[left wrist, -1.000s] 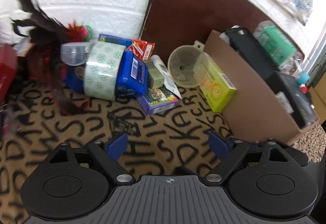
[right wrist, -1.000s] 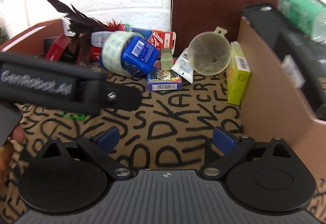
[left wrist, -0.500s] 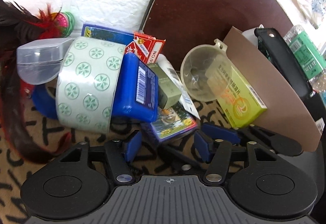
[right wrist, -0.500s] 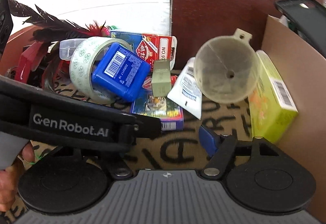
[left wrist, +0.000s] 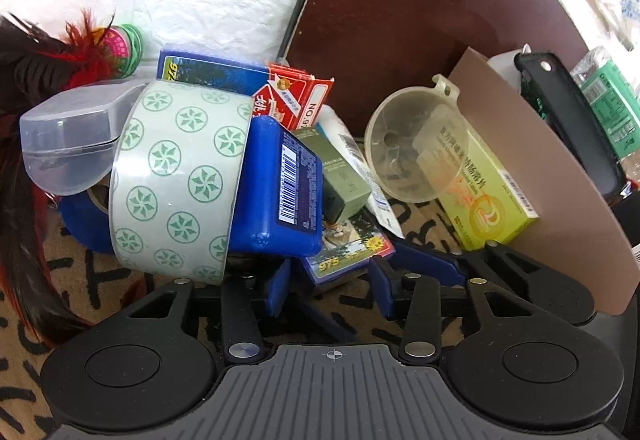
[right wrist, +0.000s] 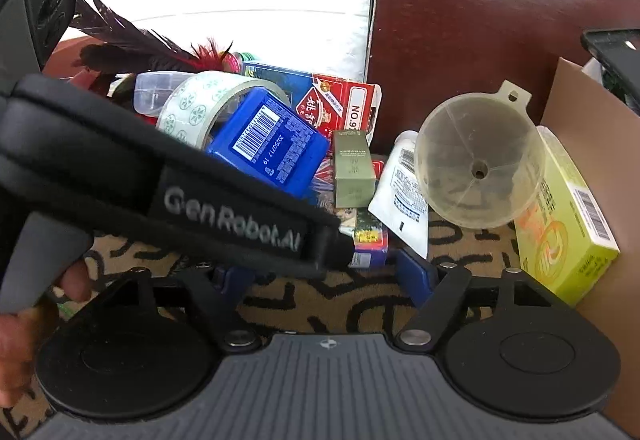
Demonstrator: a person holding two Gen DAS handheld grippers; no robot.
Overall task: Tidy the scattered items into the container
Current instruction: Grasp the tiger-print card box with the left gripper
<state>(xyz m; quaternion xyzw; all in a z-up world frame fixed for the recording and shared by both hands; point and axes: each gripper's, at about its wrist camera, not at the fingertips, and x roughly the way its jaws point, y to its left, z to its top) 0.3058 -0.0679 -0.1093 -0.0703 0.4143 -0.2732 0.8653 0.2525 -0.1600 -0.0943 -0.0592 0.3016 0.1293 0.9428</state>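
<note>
Left gripper (left wrist: 330, 286) sits low at the pile; jaws have just been closing, one each side of the near end of the playing-card box (left wrist: 347, 254) (blue, "975"). Can't tell whether the pads touch it yet.

Right gripper (right wrist: 324, 276): jaws apart, nothing held; the left gripper's body crosses in front of its left finger.

The card box lies flat on the letter-print table cloth (left wrist: 100, 280), under the blue plastic case (left wrist: 280, 196) and small olive box (left wrist: 342, 180). Patterned tape roll (left wrist: 176, 180) leans left of them. Clear funnel (right wrist: 478, 166) rests against the yellow-green medicine box (right wrist: 568, 236), which leans on the cardboard container (left wrist: 560, 192) at right.
</note>
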